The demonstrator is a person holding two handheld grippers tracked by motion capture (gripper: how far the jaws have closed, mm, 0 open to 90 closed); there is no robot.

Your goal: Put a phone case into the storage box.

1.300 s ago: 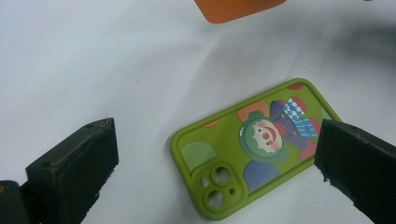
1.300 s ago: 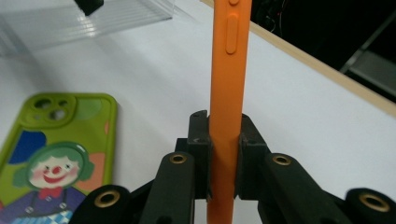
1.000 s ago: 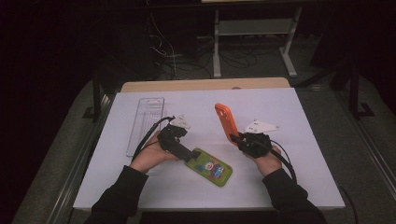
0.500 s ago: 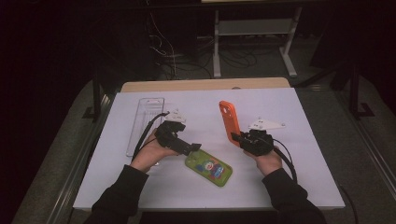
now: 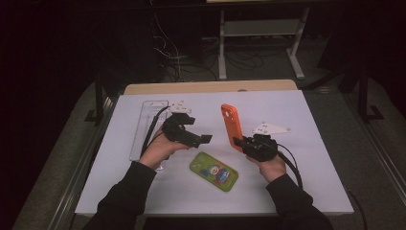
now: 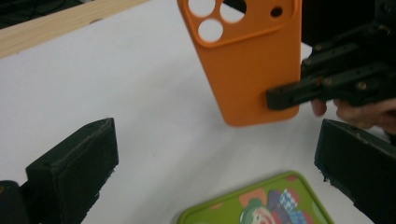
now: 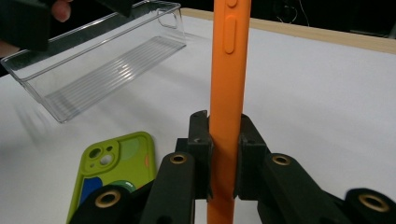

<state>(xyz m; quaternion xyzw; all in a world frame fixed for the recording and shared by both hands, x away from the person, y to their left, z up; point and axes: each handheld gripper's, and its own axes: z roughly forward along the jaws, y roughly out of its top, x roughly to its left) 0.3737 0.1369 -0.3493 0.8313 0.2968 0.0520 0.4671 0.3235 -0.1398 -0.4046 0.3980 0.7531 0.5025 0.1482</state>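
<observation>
Fingers of the right gripper (image 7: 223,163) clamp the orange case (image 7: 229,93); left gripper (image 6: 210,177) fingers gape, empty; clear bin (image 7: 102,60) holds nothing.

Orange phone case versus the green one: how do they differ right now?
The orange case stands upright off the table, clamped by the right gripper; the green case lies flat and untouched. The orange case is plain; the green case carries a cartoon print. Both have camera cutouts.
</observation>
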